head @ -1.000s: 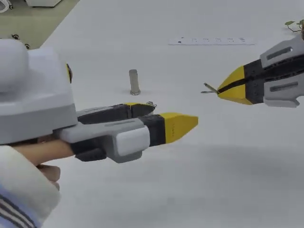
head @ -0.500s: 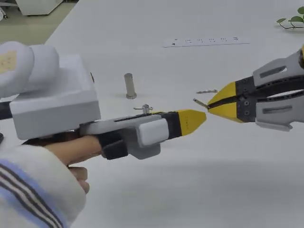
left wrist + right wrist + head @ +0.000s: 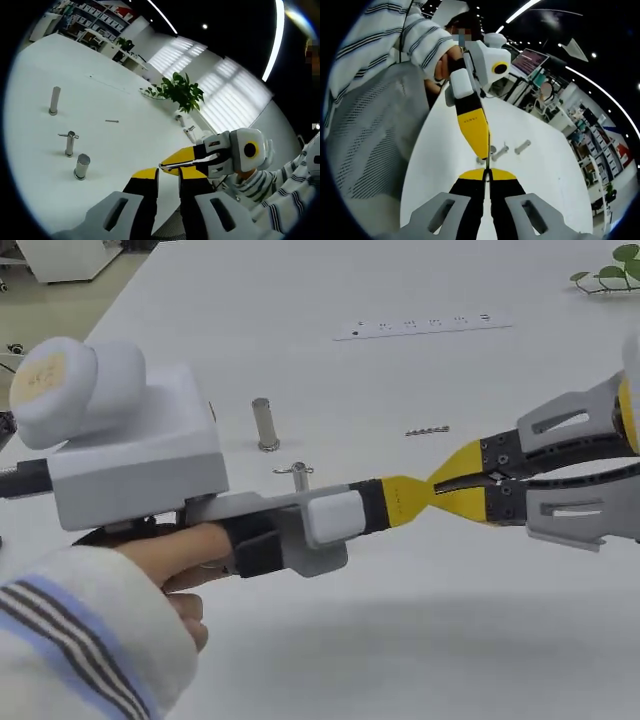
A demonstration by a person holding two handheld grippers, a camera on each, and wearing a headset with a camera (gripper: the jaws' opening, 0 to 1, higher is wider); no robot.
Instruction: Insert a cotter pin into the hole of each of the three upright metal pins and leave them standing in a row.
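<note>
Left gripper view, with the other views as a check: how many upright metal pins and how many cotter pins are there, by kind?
Upright metal pins: 3 (far pin, middle pin, near pin)
Cotter pins: 3 (inserted cotter pin through the middle pin, loose cotter pin on the table, held cotter pin in the right gripper)
Total: 6

Matt white table [image 3: 450, 640]; shiny metal pin [image 3: 264, 425]; left hand-held gripper [image 3: 408, 502] seemingly matt plastic.
</note>
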